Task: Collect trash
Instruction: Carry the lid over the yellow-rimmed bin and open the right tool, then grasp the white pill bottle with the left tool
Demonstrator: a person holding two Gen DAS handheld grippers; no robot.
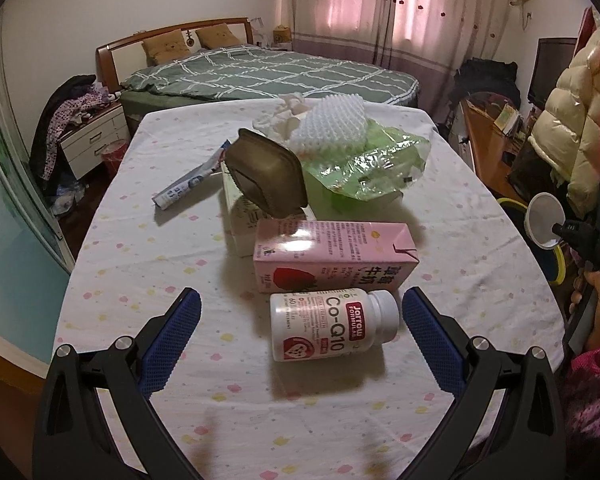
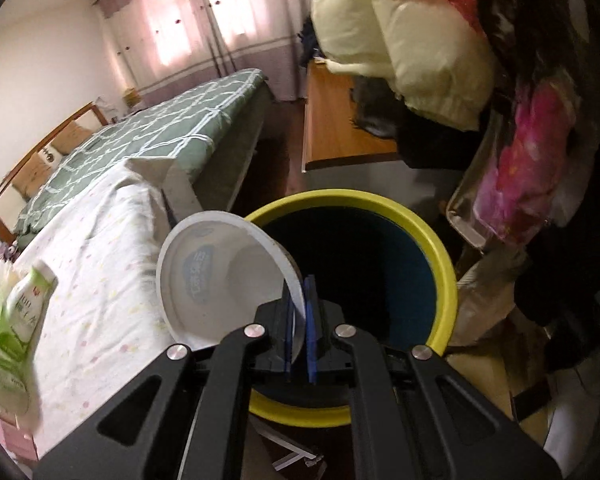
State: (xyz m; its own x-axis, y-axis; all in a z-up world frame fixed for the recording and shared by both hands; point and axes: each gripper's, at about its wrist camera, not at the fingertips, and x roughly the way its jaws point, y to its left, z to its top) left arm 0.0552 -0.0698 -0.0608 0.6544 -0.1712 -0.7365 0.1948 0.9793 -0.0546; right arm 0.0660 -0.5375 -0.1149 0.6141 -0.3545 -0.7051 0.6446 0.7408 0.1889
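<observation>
White paper bowl sat clamped by its rim in the right tool over the yellow-rimmed bin, poised for dropping; left tool gaped around the supplement bottle.

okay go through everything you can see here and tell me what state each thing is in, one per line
Right claw: shut on the white cup's rim.
White cup: empty, tilted, held over the bin's edge.
Bin: open, yellow rim, dark inside.
Left claw: open, empty, above the table.
Pill bottle: capped, lying on its side.
Pink carton: lying flat.
Green plastic bag: crumpled.
</observation>
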